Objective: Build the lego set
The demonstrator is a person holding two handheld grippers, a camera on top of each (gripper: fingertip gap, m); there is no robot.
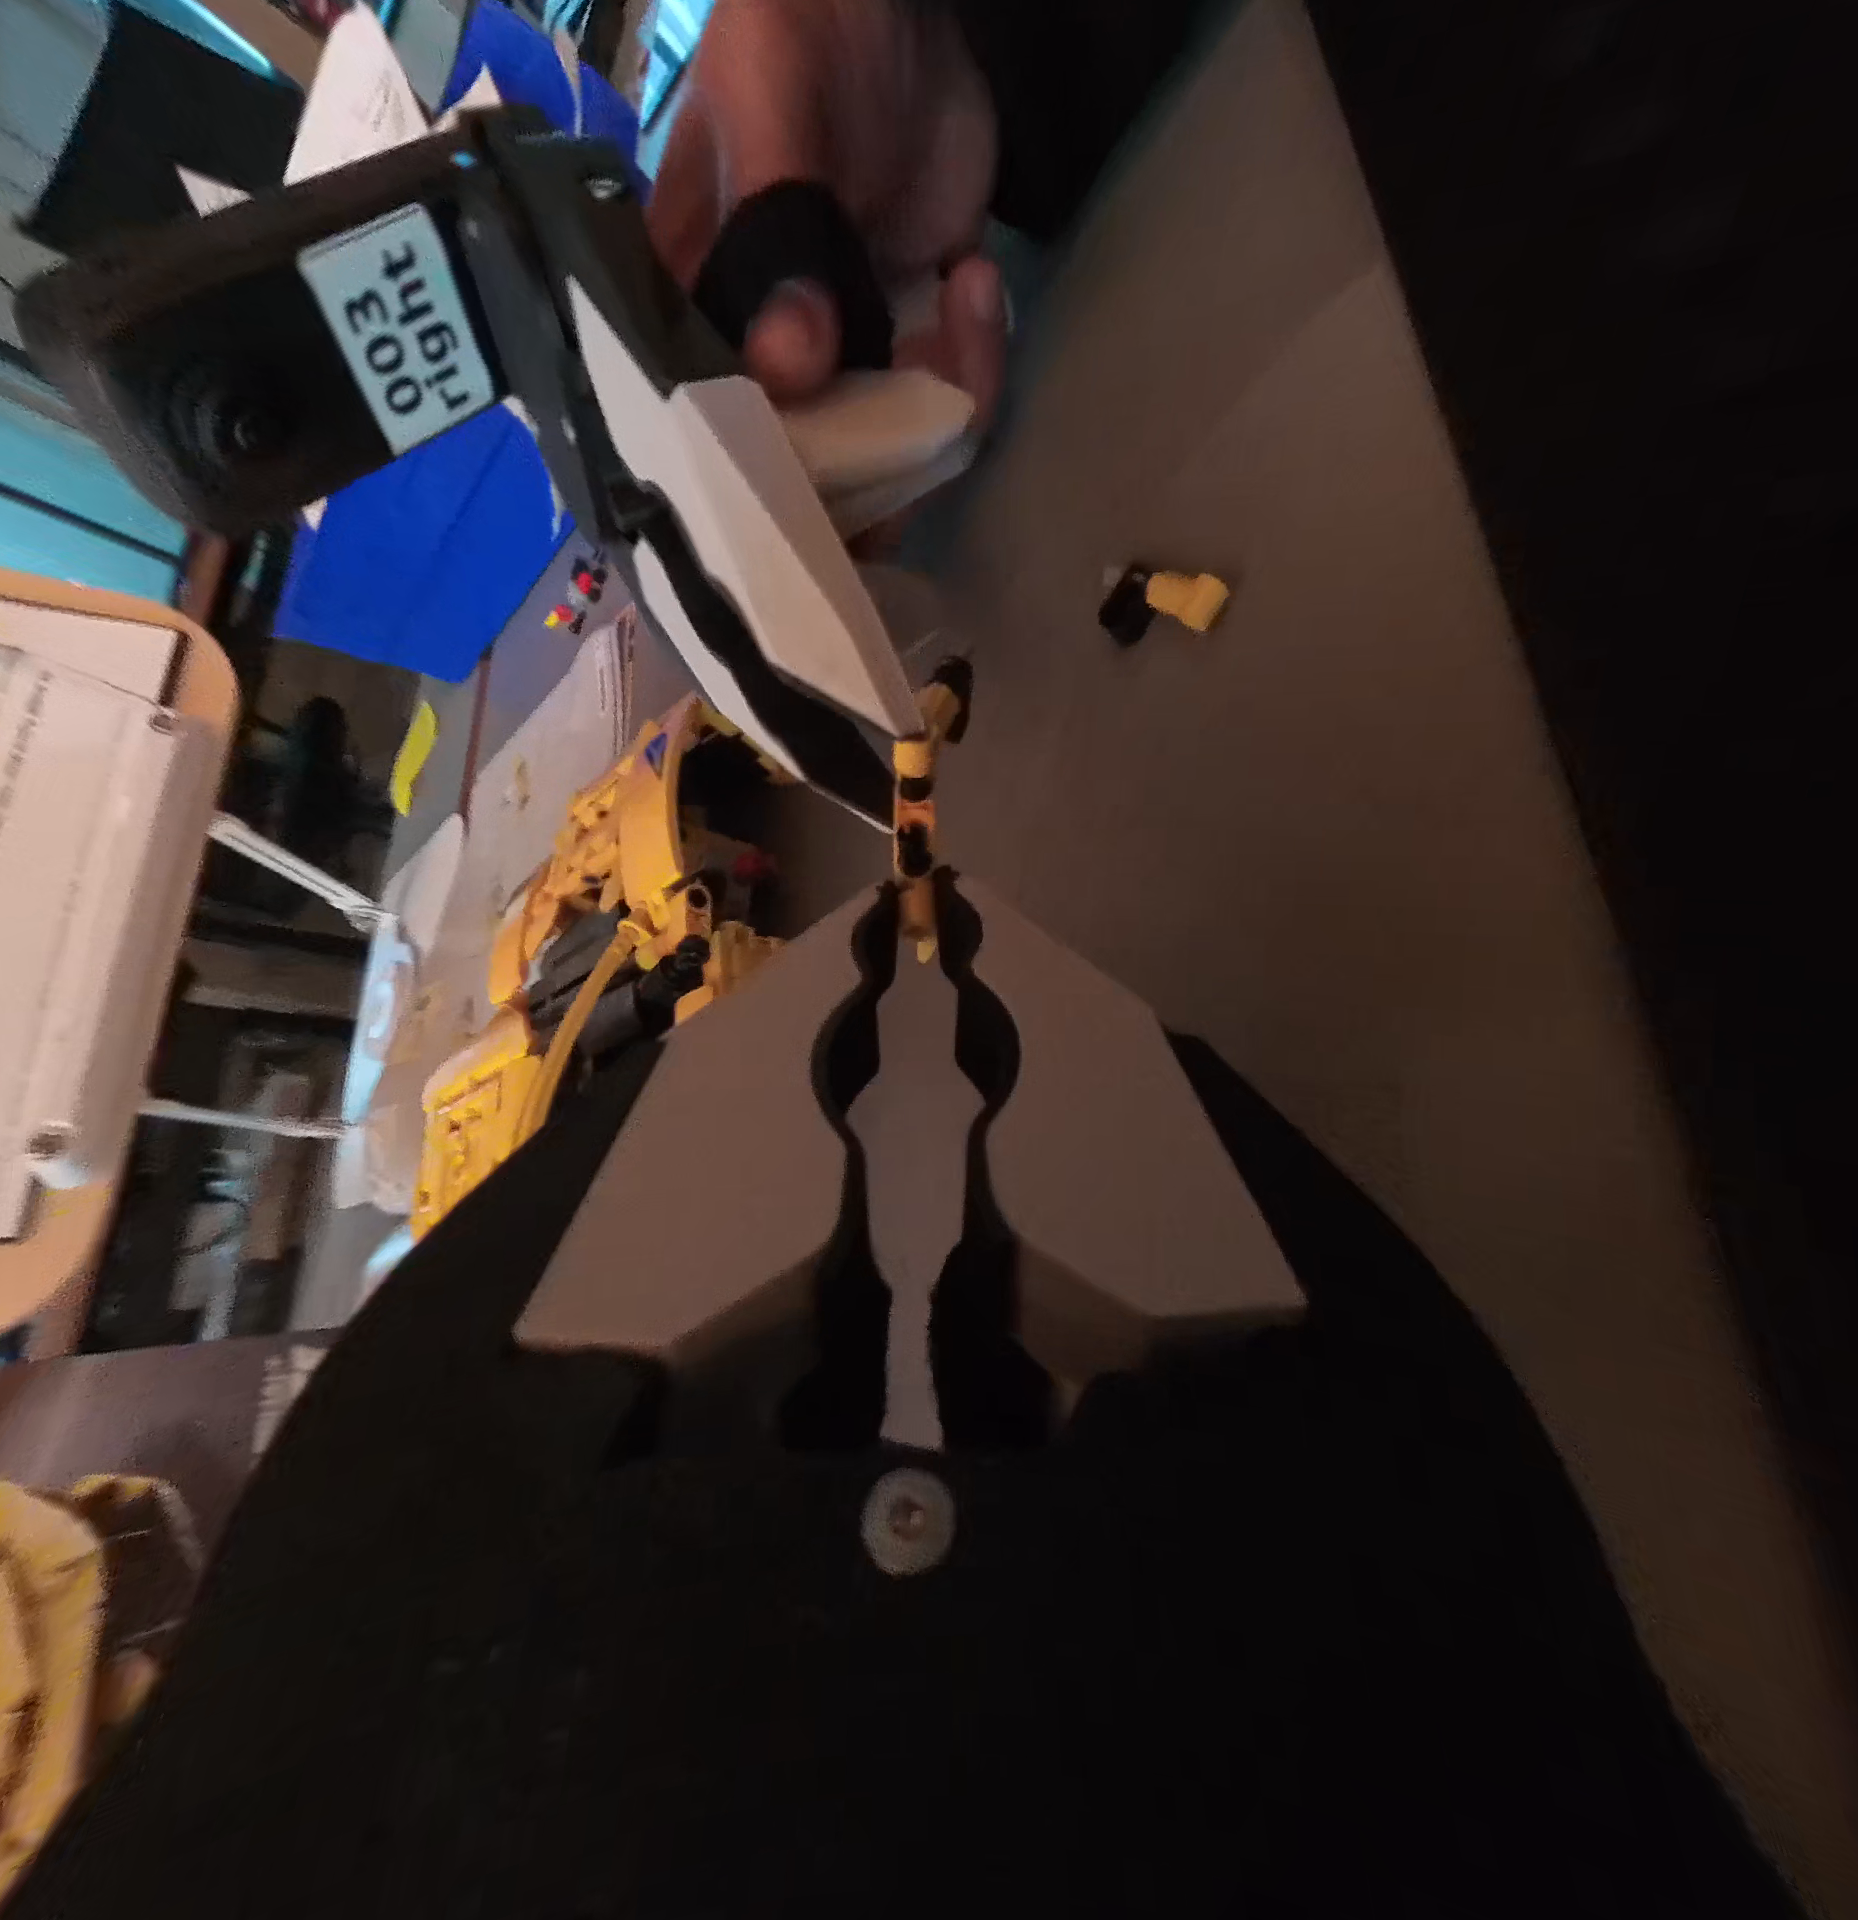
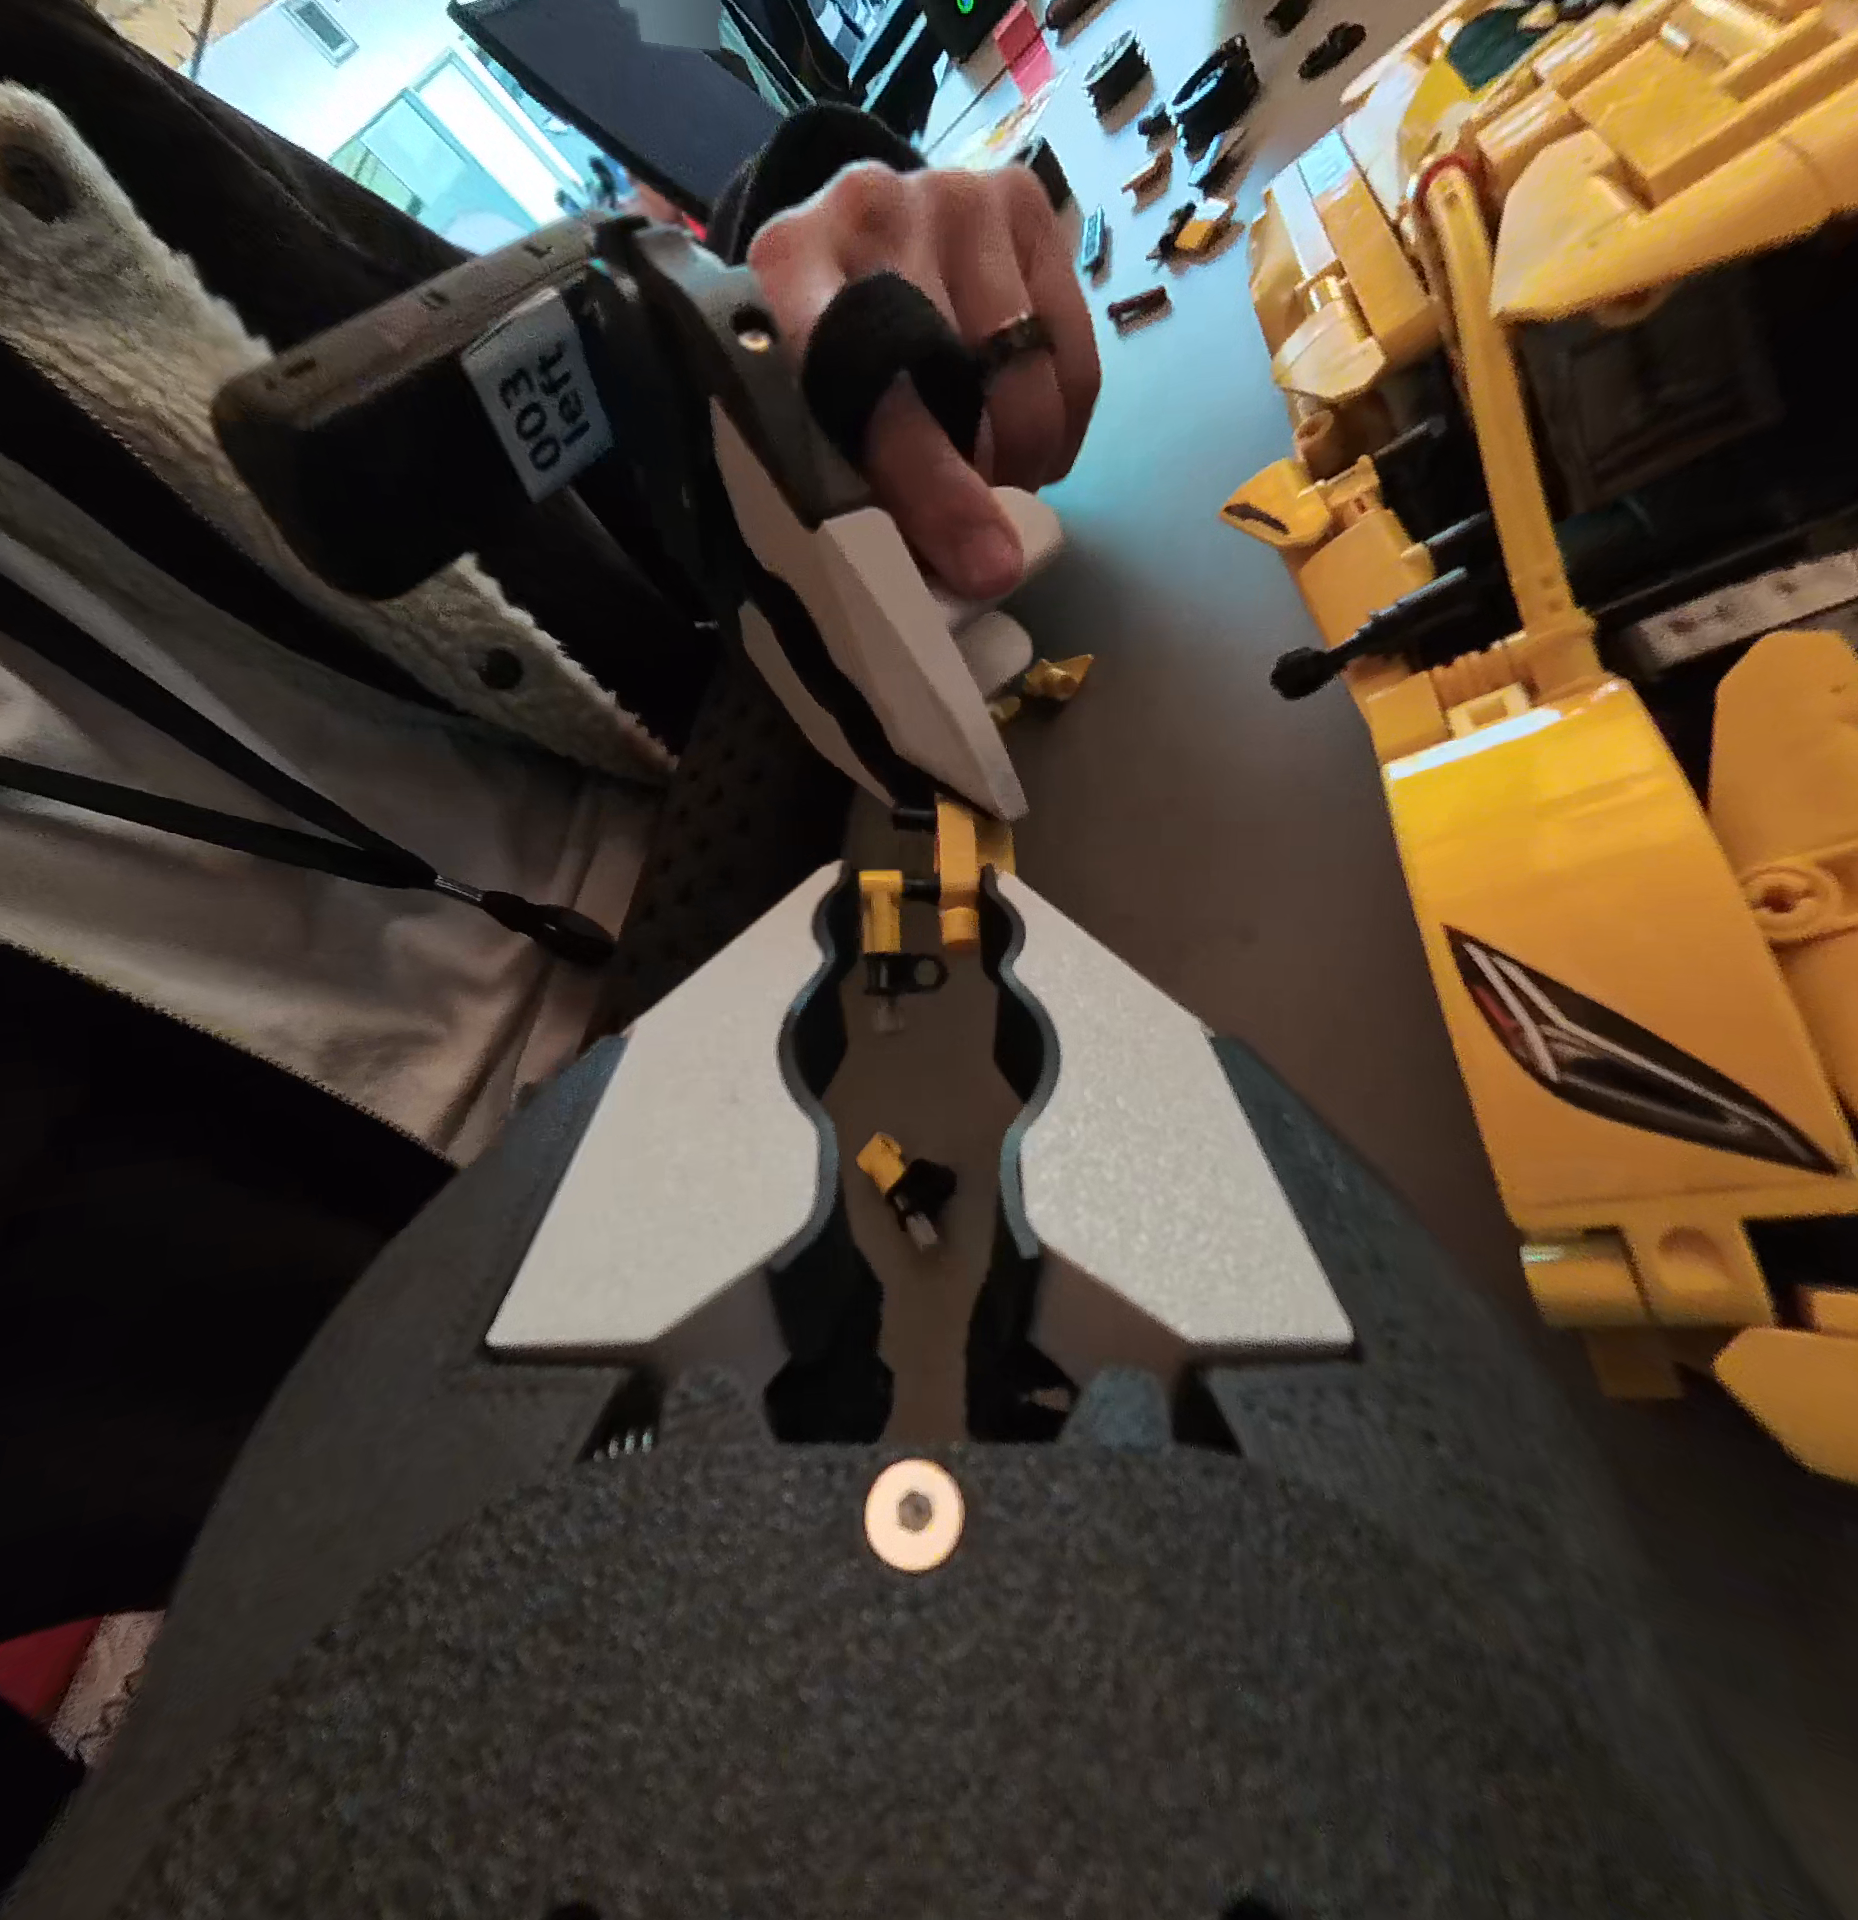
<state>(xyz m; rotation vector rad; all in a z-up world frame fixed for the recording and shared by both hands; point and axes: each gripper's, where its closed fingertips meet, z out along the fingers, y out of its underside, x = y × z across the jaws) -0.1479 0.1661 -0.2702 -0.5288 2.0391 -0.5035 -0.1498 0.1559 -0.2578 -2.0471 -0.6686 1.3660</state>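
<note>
Both grippers are pinching the same little yellow-and-black lego sub-assembly right now, meeting tip to tip over the dark grey table. In the left wrist view the left gripper has its jaws nearly together on the near end of the piece, which sticks straight out ahead of its fingertips. The right gripper comes in from the upper left of that view and clamps the far end, with a yellow elbow bit poking out just past its tip.

From the right wrist view it's the same thing mirrored: the right gripper is closed down on the yellow piece at its tips, and the left gripper reaches in from above-left, touching the piece from the other side. A hand with a black strap over one finger holds that left tool.

A loose small yellow-and-black connector sits on the table, seen through the gap between the right gripper's fingers, closer to the camera than the held piece. Another small yellow part lies ahead, just beyond the left tool.

The big yellow lego model sits off to the right of the right gripper, near but not touching. Scattered dark pieces lie farther ahead on the table.
</note>
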